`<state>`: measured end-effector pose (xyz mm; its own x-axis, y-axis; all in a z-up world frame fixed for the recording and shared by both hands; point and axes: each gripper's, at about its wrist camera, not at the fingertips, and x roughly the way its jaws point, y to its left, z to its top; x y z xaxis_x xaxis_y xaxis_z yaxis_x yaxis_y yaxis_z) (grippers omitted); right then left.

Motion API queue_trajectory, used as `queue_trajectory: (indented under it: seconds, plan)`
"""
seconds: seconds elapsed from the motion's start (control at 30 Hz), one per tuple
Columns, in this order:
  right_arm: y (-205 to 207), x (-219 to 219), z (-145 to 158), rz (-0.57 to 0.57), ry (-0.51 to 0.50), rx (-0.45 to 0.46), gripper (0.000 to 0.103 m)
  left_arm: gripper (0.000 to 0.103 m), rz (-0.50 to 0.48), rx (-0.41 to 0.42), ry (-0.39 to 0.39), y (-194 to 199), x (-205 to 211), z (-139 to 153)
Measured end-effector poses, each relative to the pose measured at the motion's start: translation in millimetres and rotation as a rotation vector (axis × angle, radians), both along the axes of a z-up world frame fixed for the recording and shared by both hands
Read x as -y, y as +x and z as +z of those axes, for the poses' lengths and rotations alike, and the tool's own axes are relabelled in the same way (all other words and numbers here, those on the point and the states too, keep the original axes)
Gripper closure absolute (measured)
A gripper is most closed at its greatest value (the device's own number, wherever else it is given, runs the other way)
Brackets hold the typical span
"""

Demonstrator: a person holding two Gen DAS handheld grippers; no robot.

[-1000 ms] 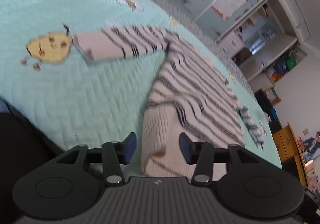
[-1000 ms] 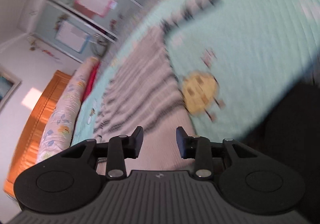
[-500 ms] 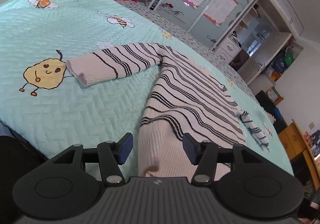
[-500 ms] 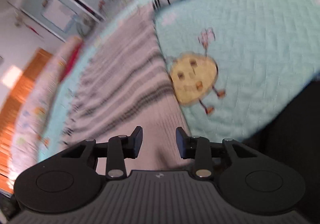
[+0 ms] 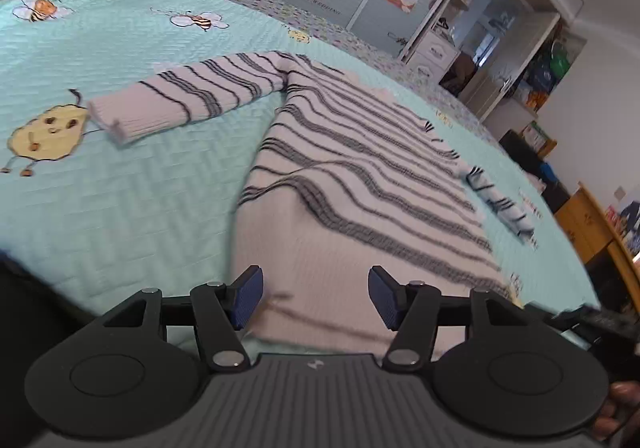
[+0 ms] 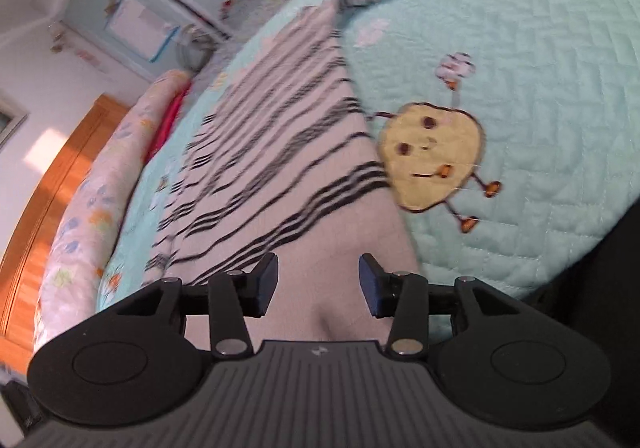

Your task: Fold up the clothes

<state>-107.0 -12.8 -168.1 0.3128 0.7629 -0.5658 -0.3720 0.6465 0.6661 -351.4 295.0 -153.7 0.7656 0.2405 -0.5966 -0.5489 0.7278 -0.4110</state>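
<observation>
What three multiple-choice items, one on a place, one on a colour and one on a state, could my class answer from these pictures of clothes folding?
1. Where does the sweater lie?
A. on the quilt
B. on a chair
C. in a drawer

2. What colour are the sweater's stripes?
A. red
B. dark, on a pale knit
C. green

3. How are the sweater's sleeves?
A. both folded over the chest
B. both spread out to the sides
C. both rolled up

Answers:
1 A: the sweater is spread flat on the mint quilt.
2 B: dark bands cross the pale knit in both views.
3 B: one sleeve stretches toward the pear patch, the other lies out on the far side.

Both the left gripper and the right gripper are opening over the hem, pads clear of the cloth.
</observation>
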Motion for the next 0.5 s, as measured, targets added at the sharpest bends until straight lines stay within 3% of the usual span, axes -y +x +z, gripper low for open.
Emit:
queue_trajectory:
  seconds: [0.13, 0.33, 0.4, 0.5]
  plan:
    - [-39, -17, 21, 0.161, -0.123, 0.243, 0.049, 0.042, -0.039, -0.12, 0.22, -6, 15, -2]
    - [-96, -56, 18, 0.288, -0.57, 0.708, 0.049, 0.042, -0.134, -0.305, 0.607, 18, 45, -11]
    - [-103, -58, 14, 0.304, -0.652, 0.775, 0.049, 0.042, -0.152, -0.323, 0.645, 24, 47, -14]
    - [-102, -50, 15, 0.288, -0.686, 0.775, 0.049, 0.042, -0.158, -0.345, 0.659, 29, 47, -18]
